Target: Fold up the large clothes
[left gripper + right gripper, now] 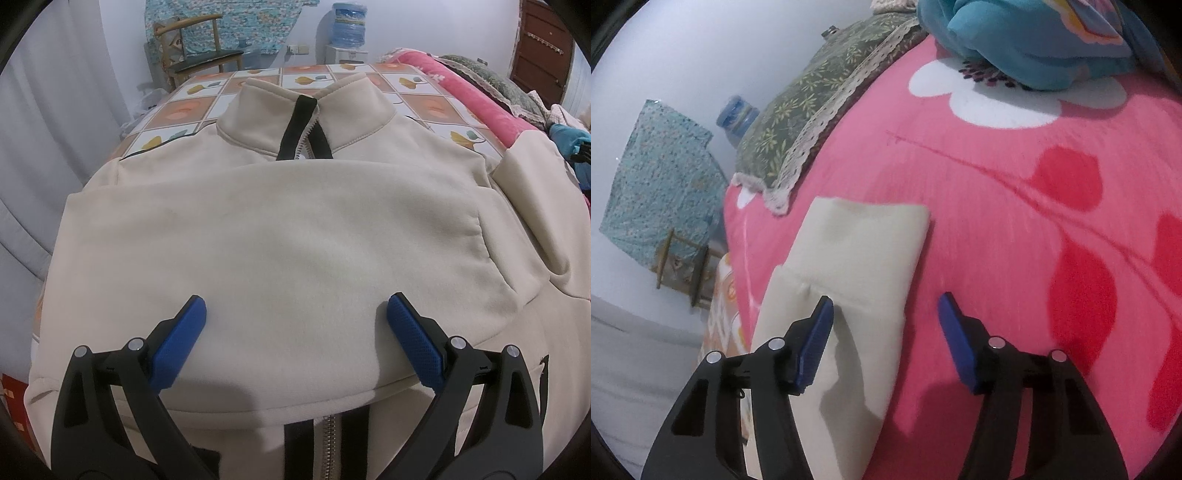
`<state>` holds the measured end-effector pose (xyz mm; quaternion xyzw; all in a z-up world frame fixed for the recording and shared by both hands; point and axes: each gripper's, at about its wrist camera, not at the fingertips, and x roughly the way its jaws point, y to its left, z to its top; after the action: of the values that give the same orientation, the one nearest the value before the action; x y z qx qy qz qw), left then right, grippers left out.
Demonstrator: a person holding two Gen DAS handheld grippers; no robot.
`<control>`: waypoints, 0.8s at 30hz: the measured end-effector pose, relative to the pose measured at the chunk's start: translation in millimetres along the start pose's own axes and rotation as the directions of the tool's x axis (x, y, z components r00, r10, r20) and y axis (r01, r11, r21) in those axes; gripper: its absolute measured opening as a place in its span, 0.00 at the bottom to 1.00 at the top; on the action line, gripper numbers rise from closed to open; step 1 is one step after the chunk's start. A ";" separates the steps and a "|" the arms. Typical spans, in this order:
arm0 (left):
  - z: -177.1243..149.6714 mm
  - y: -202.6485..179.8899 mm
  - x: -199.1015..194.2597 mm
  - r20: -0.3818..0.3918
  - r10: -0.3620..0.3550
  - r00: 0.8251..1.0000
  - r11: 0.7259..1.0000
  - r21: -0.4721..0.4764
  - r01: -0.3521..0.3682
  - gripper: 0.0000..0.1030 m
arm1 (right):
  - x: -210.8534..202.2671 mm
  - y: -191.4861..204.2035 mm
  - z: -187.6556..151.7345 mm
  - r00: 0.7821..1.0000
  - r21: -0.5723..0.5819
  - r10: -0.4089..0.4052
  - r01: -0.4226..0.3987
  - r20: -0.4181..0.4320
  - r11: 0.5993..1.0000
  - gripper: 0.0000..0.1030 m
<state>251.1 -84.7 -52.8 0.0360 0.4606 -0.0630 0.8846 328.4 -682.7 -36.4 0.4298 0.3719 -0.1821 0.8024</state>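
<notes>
Cream jacket (280, 236), one, fills the frame centre; left gripper (295, 314) hovers wide, tilted down. Right gripper (885, 314), jaws apart, straddles one sleeve (857, 258) lower left.

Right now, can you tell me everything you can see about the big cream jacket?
The cream jacket looks soft and fleecy, with a stand-up collar and a zip edged in black. It lies front up on the flower-tiled cover. One sleeve is folded across the chest. The other sleeve stretches onto the pink blanket, cuff flat. Nothing grips it.
</notes>
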 end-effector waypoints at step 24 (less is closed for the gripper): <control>0.1 -0.4 0.1 0.000 0.000 1.000 1.000 -0.001 0.000 0.92 | 6.1 7.2 12.5 0.993 -0.070 -0.114 0.117 0.037 0.991 0.32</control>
<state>251.2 -85.1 -52.8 0.0357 0.4606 -0.0628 0.8847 342.3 -688.8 -32.6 0.3753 0.3893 -0.2217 0.8115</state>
